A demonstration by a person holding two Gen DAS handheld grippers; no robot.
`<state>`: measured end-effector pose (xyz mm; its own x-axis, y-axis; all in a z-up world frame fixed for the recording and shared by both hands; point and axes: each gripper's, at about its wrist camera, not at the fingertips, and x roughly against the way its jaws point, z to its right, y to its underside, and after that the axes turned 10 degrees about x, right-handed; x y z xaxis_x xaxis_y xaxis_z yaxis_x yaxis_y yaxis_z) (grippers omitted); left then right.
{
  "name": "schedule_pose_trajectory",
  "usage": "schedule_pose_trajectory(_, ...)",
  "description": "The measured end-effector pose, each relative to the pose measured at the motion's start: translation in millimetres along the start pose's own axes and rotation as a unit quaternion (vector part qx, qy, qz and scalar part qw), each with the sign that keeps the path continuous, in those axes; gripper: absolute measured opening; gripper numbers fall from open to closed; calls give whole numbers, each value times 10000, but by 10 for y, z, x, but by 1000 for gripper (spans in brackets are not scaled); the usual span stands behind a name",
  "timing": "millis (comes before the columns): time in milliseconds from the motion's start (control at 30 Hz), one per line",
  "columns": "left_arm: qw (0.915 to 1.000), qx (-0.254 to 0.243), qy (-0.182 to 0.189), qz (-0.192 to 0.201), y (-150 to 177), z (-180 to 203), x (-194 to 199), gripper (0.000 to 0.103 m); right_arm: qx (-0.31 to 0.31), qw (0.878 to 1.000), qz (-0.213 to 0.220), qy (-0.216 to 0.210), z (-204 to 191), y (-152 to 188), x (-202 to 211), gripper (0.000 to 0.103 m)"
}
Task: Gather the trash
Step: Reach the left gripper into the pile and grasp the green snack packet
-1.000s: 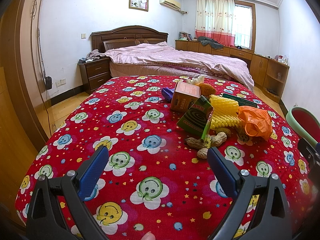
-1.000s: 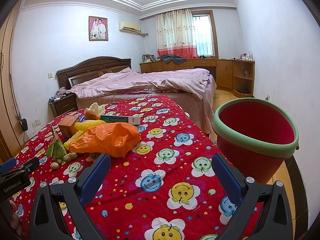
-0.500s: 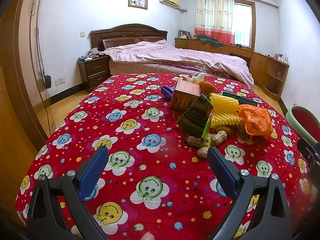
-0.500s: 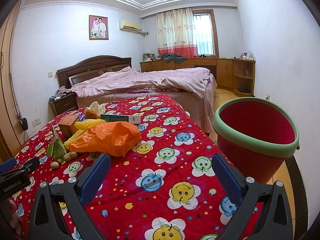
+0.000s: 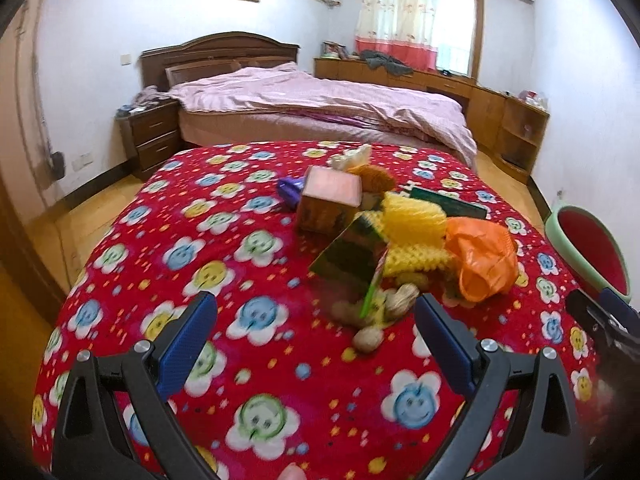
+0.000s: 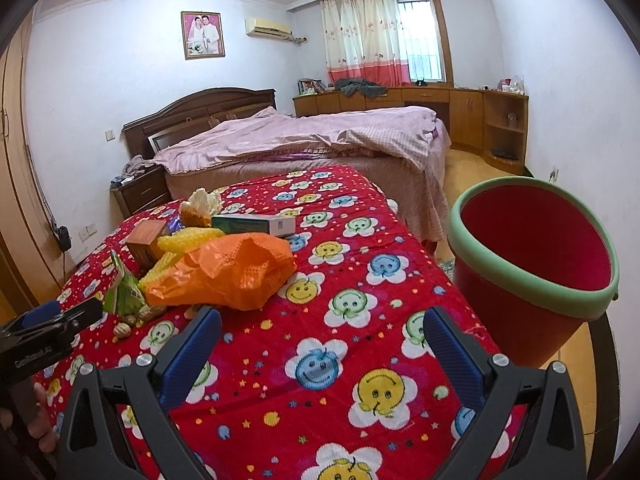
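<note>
A heap of trash lies on the red smiley-print cloth: an orange plastic bag, yellow foam netting, a brown carton, a green box, a flat green-and-white box and peanut shells. My left gripper is open just short of the shells and green box, empty. My right gripper is open over bare cloth, right of the orange bag. A red bucket with a green rim stands right of the table.
Beyond the table stands a bed with a pink cover and a nightstand. A wooden desk and shelves run along the far wall. A wardrobe lines the left side. The left gripper's body shows at the right view's lower left.
My left gripper has moved forward and right toward the trash heap, which now looms larger. The right gripper has advanced slightly, the bucket and orange bag appearing closer. Both stay open.
</note>
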<state>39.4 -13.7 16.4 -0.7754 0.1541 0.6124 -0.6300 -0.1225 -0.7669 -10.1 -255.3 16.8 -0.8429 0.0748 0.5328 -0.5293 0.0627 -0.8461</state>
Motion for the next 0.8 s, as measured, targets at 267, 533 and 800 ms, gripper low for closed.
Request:
schedule_pose_trajectory(267,9993,-38,121,-356,-202,92,-333,94,-21,9999,-103,-8,155,-109,-7,103)
schedule_pose_trajectory(533,9965,-131,371,-739,-247,147,-562,74,-76,9998,-164,-1,195,-209,-86,103)
schedule_pose_trajectory(800,9924,77,554,-1093,-219,87,-694,48,-28,9998,-187,-56,86,-254,-161,103)
